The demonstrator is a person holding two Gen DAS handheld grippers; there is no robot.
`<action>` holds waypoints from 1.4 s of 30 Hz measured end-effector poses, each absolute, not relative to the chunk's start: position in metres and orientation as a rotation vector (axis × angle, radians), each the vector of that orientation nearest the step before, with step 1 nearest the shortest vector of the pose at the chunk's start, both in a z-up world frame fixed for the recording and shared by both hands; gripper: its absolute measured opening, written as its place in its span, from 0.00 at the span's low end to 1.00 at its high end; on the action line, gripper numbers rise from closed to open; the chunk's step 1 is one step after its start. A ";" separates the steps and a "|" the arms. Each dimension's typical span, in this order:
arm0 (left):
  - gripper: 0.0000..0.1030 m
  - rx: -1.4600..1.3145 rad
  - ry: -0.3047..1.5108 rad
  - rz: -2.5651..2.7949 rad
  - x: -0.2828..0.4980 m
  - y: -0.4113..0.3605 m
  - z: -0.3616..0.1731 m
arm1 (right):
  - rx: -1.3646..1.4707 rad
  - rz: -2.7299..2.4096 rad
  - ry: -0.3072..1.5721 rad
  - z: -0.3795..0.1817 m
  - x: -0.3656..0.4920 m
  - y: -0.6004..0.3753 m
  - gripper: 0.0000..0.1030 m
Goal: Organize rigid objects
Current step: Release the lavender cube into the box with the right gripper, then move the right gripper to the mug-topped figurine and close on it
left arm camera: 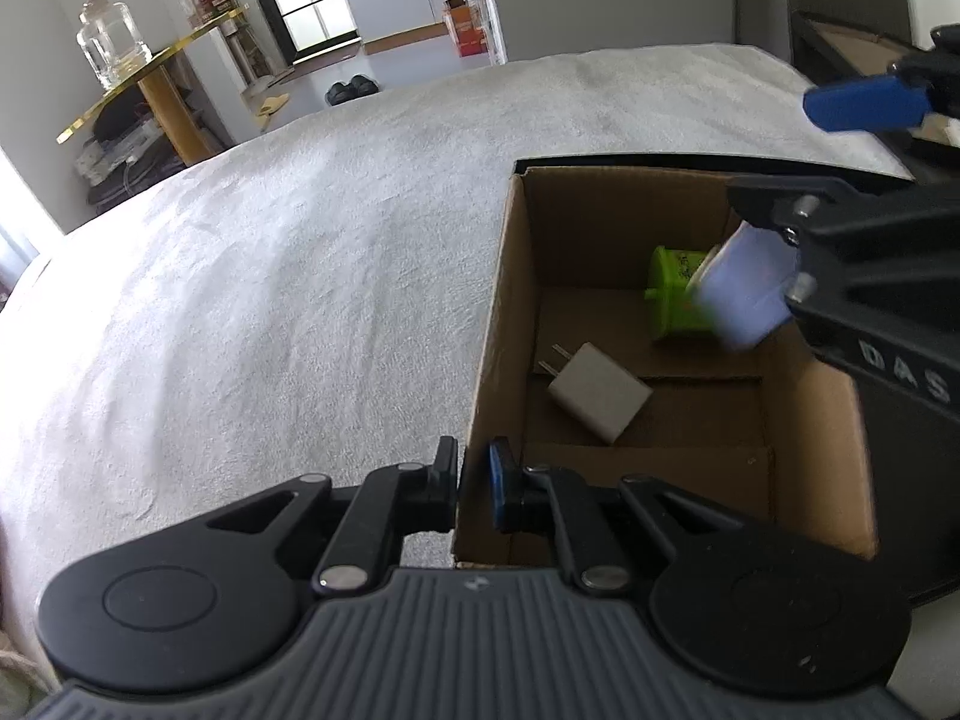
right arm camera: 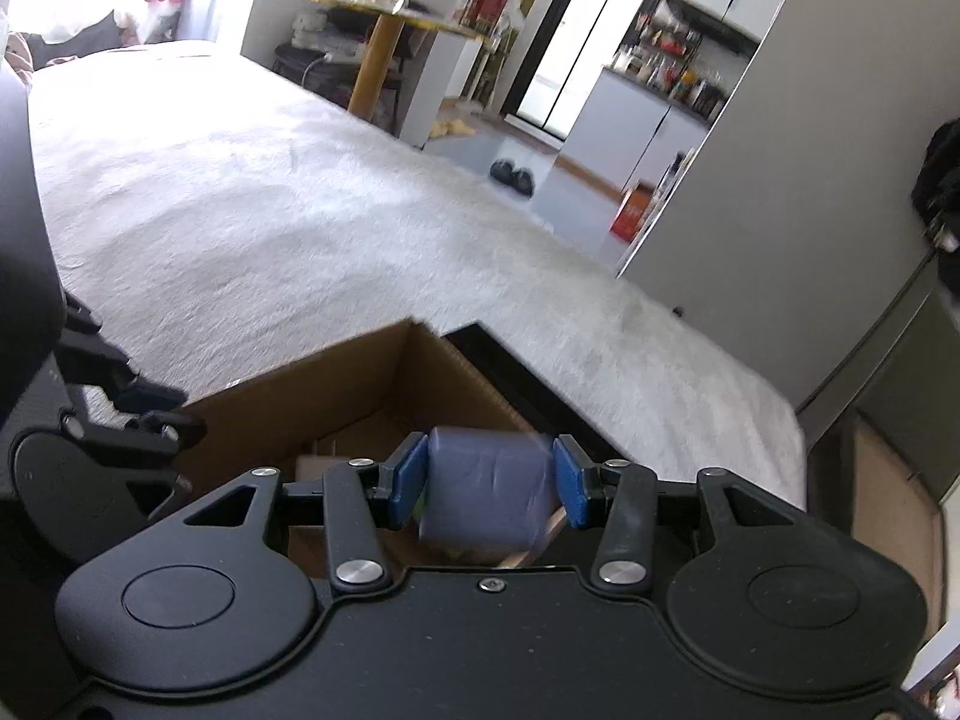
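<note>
Across the left wrist view, a cardboard box (left arm camera: 660, 360) is seen on a pale plush surface (left arm camera: 270, 300), and its near wall is pinched between the nearly closed fingers of the left gripper (left arm camera: 474, 483), one finger outside and one inside. On the box floor a white plug adapter (left arm camera: 600, 399) lies flat with its prongs pointing away to the left, and a green container (left arm camera: 678, 294) lies farther back on its side. Above the green container a pale lavender object (left arm camera: 747, 291) is held by the right gripper (left arm camera: 780, 264), tilted, over the right part of the box; the letters "DAS" can be read on the right gripper's body, while the dark print on the green container is too small to make out. From the right wrist view, the lavender object (right arm camera: 489, 489) is seen clamped between the blue pads (right arm camera: 408, 480) of the right gripper (right arm camera: 489, 483), the jaws being held about as wide as the object, with its long axis judged to run across the fingers. The box (right arm camera: 336, 384) lies directly below and ahead, so a downward release is judged to be what remains, with the right gripper the nearer.
</note>
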State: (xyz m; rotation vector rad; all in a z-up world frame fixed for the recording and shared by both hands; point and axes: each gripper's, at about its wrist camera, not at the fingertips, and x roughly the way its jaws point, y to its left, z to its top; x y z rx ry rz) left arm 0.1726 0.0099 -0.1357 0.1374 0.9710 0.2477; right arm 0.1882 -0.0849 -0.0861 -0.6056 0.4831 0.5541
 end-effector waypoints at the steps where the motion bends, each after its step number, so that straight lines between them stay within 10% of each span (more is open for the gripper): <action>1: 0.09 0.141 0.969 0.247 0.173 0.009 -0.135 | -0.602 0.538 0.482 -0.085 0.189 -0.086 0.49; 42: 0.09 0.231 0.968 0.304 0.174 -0.014 -0.142 | -0.116 0.039 0.850 -0.158 0.176 -0.253 0.63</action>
